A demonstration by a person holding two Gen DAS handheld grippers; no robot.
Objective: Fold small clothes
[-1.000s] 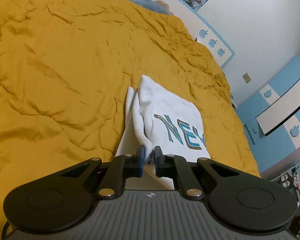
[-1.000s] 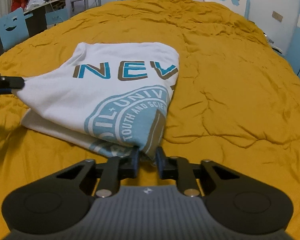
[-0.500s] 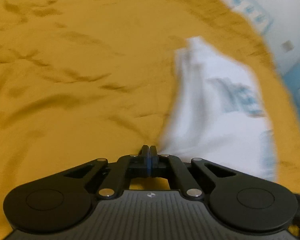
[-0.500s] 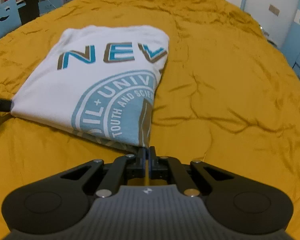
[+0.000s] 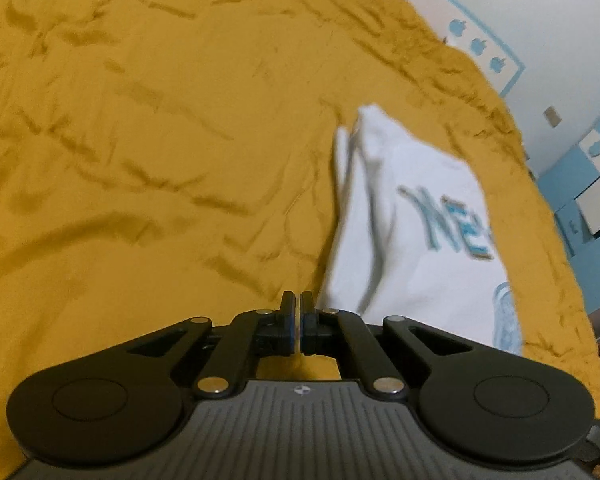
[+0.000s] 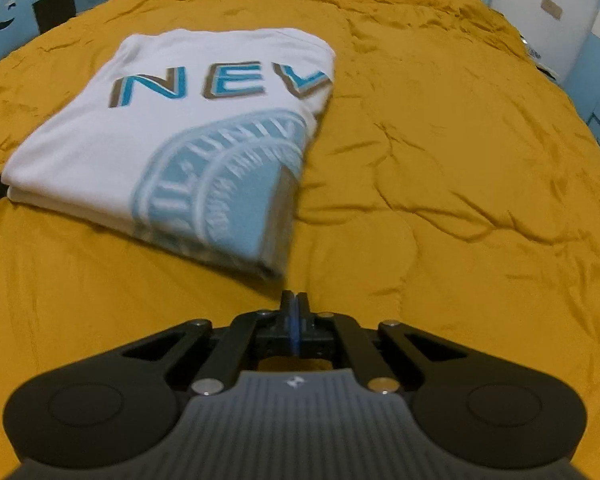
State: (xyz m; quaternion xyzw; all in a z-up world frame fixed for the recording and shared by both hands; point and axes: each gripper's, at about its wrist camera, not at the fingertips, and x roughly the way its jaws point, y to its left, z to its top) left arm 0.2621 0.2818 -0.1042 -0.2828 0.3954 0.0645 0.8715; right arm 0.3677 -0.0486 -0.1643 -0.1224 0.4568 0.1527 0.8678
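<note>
Folded white T-shirt [image 6: 172,132] lies flat on the yellow bedspread [image 6: 440,160]. Left claw [image 5: 299,312] and right claw [image 6: 295,312] sit pinched closed and empty at its near corners. Folding looks finished; next, likely pulling back or fetching another garment.

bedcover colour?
Mustard yellow bedcover, plain and wrinkled; clearest in the right wrist view.

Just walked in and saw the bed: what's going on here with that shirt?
A person is folding small clothes with two handheld claws. The white T-shirt lies folded into a compact rectangle on the mustard bedspread. Both the left claw and the right claw are shut on nothing, just off the shirt's near edge. The fold looks finished.
</note>
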